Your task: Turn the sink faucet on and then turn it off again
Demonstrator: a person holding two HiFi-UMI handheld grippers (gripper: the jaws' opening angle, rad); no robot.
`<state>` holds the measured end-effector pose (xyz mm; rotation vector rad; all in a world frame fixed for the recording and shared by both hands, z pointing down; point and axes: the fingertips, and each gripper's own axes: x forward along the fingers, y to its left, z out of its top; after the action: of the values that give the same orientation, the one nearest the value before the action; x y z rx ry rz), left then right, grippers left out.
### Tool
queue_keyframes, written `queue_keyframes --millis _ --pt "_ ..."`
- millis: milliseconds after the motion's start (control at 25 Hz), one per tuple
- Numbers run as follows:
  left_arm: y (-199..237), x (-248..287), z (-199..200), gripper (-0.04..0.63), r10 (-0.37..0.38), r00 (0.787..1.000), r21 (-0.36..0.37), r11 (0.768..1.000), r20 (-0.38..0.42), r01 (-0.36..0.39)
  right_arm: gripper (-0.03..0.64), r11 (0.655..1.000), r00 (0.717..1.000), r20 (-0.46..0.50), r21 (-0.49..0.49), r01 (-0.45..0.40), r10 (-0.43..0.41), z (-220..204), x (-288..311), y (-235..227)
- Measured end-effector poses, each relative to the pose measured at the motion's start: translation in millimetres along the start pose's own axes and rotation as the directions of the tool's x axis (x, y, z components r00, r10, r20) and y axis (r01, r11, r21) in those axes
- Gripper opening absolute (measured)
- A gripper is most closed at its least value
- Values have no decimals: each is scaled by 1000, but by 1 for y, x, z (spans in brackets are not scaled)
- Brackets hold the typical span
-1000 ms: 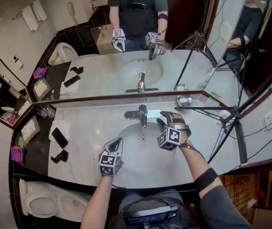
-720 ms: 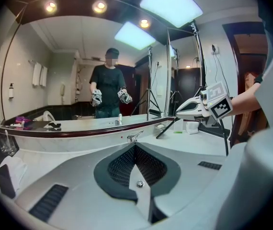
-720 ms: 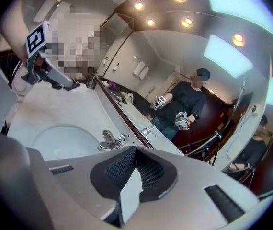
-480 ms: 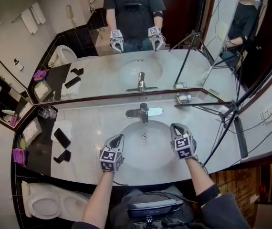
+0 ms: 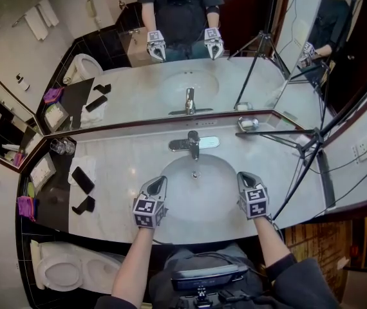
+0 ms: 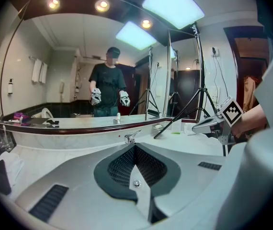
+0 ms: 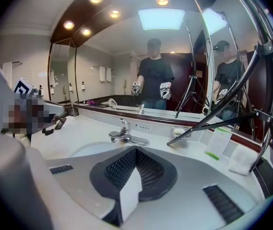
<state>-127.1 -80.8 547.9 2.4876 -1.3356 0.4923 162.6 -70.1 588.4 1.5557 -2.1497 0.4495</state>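
Note:
The chrome faucet [image 5: 192, 144] stands behind the white sink basin [image 5: 170, 172], its lever over the spout. I see no stream under the spout in the right gripper view, where the faucet [image 7: 123, 134] lies ahead and slightly left. My left gripper [image 5: 159, 181] hovers over the basin's front left rim, shut and empty. My right gripper [image 5: 243, 176] hangs over the front right rim, clear of the faucet, shut with nothing in it. From the left gripper view the faucet [image 6: 130, 137] is straight ahead and the right gripper [image 6: 212, 124] is off to the right.
Black tripod legs [image 5: 302, 148] cross the right of the counter. A soap dish [image 5: 248, 123] sits behind the faucet at the right. Phones [image 5: 80, 180] and glasses [image 5: 61, 148] lie on the left counter. A toilet [image 5: 61, 272] is at lower left. A mirror runs along the back.
My right gripper pulled back from the faucet to the basin's front right rim, rolled upright and shut its jaws. The left gripper stayed put.

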Motion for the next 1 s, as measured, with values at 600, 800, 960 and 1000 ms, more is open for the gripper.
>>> queue_keyframes --millis 600,800,960,1000 --pt "-2 -2 0 -12 23 1000 -2 1000 7 -23 20 999 999 -32 -39 -16 14 -13 7 -3" --pt "0 -2 0 -12 36 999 -2 999 -1 -36 20 997 998 -49 -69 -29 26 -4 7 4" --pt "-2 1 -5 -11 30 1000 -9 1000 -9 -30 21 989 998 -58 -146 -25 17 -2 17 4" --pt "-2 2 -6 -11 30 999 -9 1000 -10 -30 21 983 998 -60 -181 -24 13 -2 21 4"
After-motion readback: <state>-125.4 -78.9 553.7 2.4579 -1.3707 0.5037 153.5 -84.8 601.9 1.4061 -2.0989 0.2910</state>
